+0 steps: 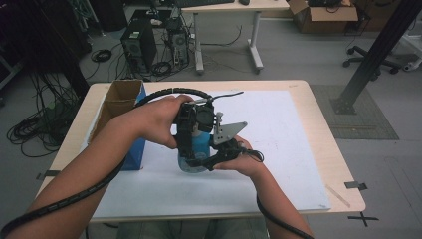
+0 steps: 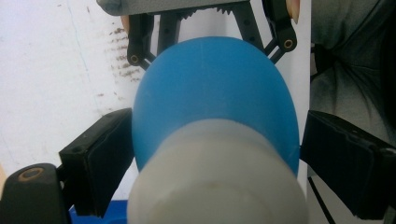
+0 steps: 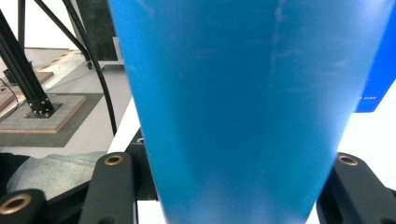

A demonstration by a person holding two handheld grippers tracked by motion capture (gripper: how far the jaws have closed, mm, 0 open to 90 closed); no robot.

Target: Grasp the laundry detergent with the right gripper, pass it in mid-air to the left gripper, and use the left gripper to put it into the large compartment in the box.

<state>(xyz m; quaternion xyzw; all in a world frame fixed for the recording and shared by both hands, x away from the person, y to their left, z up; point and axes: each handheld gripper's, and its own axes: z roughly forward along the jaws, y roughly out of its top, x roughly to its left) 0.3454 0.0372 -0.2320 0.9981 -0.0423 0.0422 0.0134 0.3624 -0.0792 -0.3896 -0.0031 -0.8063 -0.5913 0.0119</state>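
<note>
A blue bottle (image 1: 200,148) with a pale grey cap (image 2: 215,182) stands over the white sheet at the table's middle. My right gripper (image 1: 201,162) comes in from the right and is shut on the bottle's blue body (image 3: 243,93), its jaws (image 3: 229,191) on either side. My left gripper (image 1: 195,135) reaches down over the top. Its two black pads (image 2: 100,163) flank the bottle's shoulder (image 2: 210,93) just below the cap, close to its sides, and I see no squeeze. Beyond the bottle, the right gripper's black linkage (image 2: 210,23) shows in the left gripper view.
An open cardboard box (image 1: 122,102) with a blue side stands at the table's left, just behind my left forearm. The white sheet (image 1: 283,134) covers most of the wooden table (image 1: 323,114). Computer towers (image 1: 139,47), cables and a desk stand on the floor beyond.
</note>
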